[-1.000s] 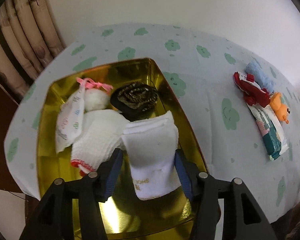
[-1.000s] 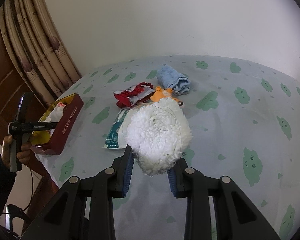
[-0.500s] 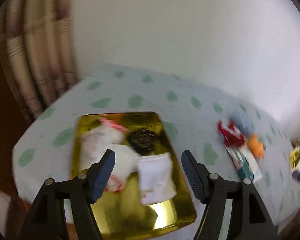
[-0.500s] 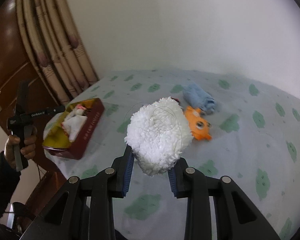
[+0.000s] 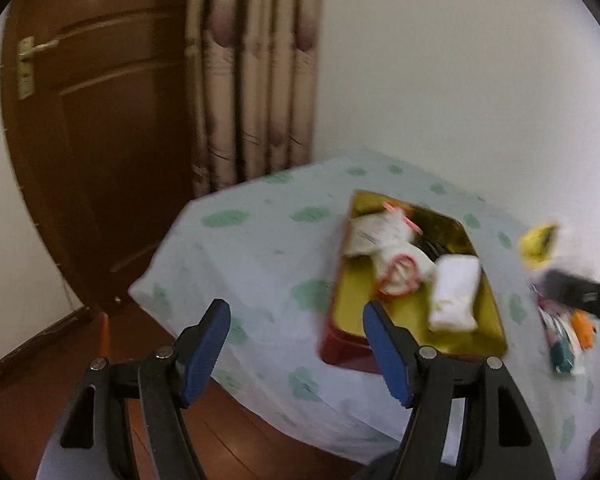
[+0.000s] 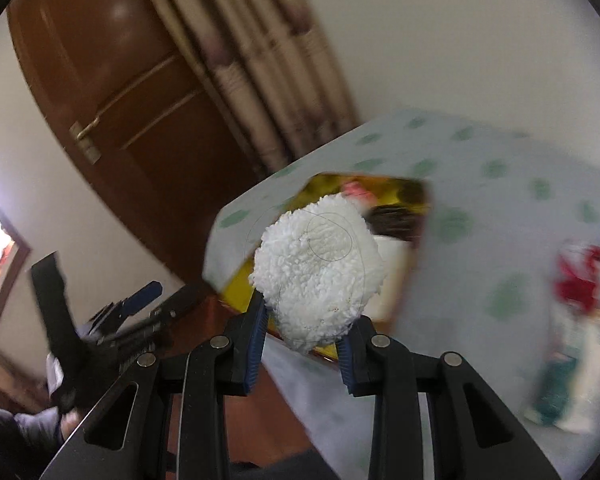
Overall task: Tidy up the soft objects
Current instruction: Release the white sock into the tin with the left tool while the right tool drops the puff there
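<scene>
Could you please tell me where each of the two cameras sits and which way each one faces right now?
Left wrist: behind the open, empty left gripper, facing down at the gold tin and door.
Right wrist: behind the right gripper, shut on the white fluffy pad, facing the tin; the left gripper shows lower left.
Shared: tin, green-patterned tablecloth, curtain, door.

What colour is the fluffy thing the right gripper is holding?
White. The fluffy thing shows best in the right wrist view, pinched in the right gripper.

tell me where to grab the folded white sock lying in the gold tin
Grip the folded white sock across its narrow width at mid-length, coming from above. It lies flat and long on the floor of the gold tin, its long sides free, though the picture is blurred.
</scene>
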Available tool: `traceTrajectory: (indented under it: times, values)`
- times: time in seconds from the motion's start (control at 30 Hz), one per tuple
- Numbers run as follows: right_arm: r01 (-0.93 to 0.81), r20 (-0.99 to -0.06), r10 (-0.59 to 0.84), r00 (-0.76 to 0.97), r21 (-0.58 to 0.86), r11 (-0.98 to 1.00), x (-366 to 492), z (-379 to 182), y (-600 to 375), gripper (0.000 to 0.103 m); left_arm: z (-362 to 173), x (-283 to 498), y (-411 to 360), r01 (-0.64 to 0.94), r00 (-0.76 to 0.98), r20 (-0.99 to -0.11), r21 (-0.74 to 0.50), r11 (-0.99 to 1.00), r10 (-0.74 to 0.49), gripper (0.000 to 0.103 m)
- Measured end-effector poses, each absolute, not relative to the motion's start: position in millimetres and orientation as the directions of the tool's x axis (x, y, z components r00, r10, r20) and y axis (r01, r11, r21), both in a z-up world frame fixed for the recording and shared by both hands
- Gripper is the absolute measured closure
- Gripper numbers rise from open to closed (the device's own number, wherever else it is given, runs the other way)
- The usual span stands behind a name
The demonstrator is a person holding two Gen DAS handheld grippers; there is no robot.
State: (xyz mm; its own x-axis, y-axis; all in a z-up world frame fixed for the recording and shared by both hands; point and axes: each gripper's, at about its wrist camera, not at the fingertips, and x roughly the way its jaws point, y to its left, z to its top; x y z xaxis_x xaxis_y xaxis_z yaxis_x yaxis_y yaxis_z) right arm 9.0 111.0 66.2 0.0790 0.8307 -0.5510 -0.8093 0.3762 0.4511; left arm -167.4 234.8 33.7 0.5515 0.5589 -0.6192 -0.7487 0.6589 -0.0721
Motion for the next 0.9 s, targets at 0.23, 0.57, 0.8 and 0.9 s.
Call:
traceTrajectory:
  times: [0.23,0.57,0.8,0.9]
  values:
    - [-0.836,-0.646,0.763,-0.021,0.429,0.341,12,31,202,0.074,47,-190,241,-0.777,0.57,-0.542,-0.11,0.62,0.618,0.032]
    - [-0.835,-0.733,0.679,-0.043,0.4,0.379,13,-5,240,0.073,38,-177,243,-0.751,0.558,-0.596,-0.065,0.657,0.578,0.032]
    - [-0.86,-0.751,0.661,-0.005,0.341,0.38,5,-1,250,0.053,35,-174,242,-0.76,0.526,-0.61,-0.024,0.649,0.593,0.032]
    - [-0.87,-0.737,0.674,0.054,0.297,0.394,4,11,242,0.036,33,-172,242,-0.754,0.52,-0.625,-0.016,0.656,0.582,0.032]
